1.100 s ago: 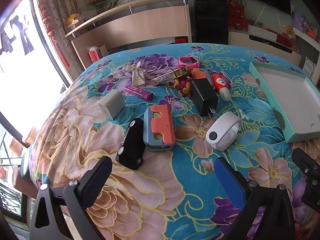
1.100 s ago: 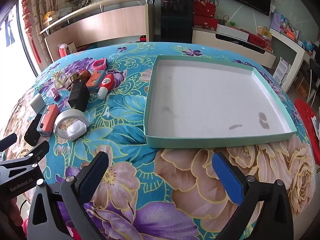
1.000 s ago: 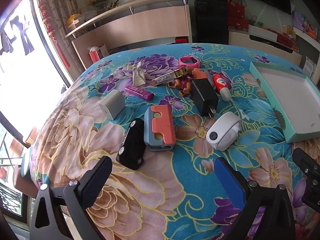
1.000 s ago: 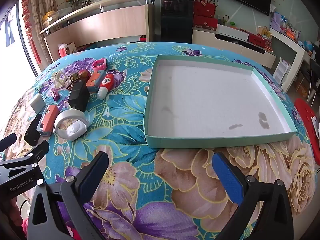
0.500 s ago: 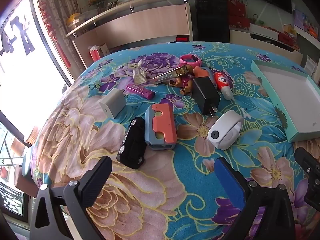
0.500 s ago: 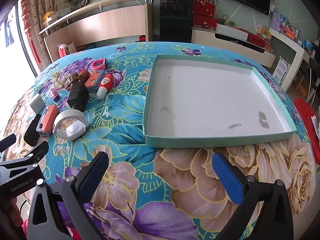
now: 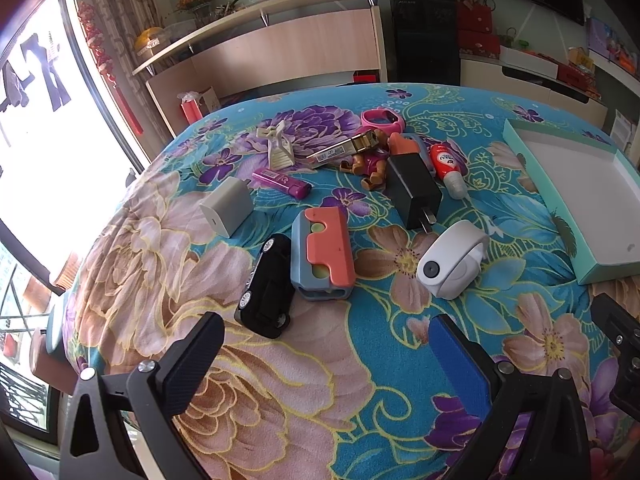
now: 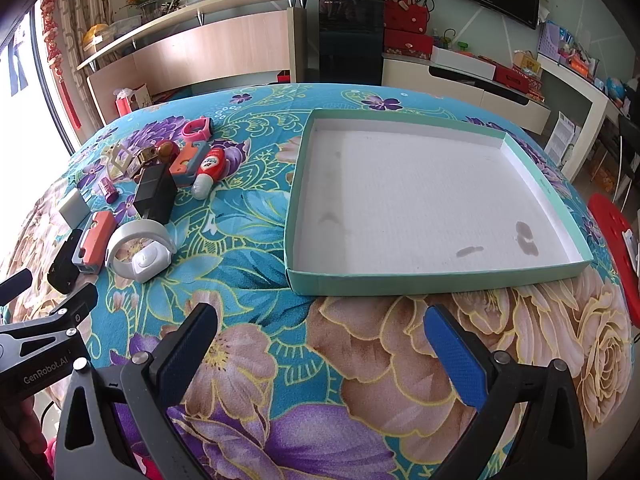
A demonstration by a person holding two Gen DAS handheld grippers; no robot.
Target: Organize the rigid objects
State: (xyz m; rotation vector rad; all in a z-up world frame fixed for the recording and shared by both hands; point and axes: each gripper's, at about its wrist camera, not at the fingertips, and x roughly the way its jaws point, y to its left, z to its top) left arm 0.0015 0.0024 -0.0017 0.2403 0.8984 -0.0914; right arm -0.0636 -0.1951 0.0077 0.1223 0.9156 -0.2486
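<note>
We hold two tongs over a table covered in a flowered cloth (image 8: pixel 360 360). Both sets of jaws stand wide apart and hold nothing.

The left tongs (image 7: pixel 326 354) face a scatter of small hard things. Nearest them is a black toy car (image 7: pixel 266 286), just beyond the left jaw. Its long axis runs away from us, tilted slightly right, so the jaws would straddle its narrow width if we push straight ahead and a little left. Touching or nearly touching the car's right side lies a blue and orange block (image 7: pixel 322 254), also lengthwise away from us. Right of the car, ahead of the right jaw, sits a white ring-shaped gadget (image 7: pixel 452 260). Beyond the car lie a white charger (image 7: pixel 226 206), a black plug (image 7: pixel 414 192), a purple lighter (image 7: pixel 280 182), a red and white tube (image 7: pixel 446 168), a toy figure (image 7: pixel 370 166), a pink band (image 7: pixel 382 120) and a few smaller pieces we cannot identify.

The right tongs (image 8: pixel 318 344) face a shallow green tray (image 8: pixel 436 276) with a bare white floor, just ahead of them. The tray lies well to the right of the car, with open cloth between.

We judge nothing is sorted yet. The left tongs are much nearer the pile, so the car looks like their first pick, then a carry rightward to the tray.
</note>
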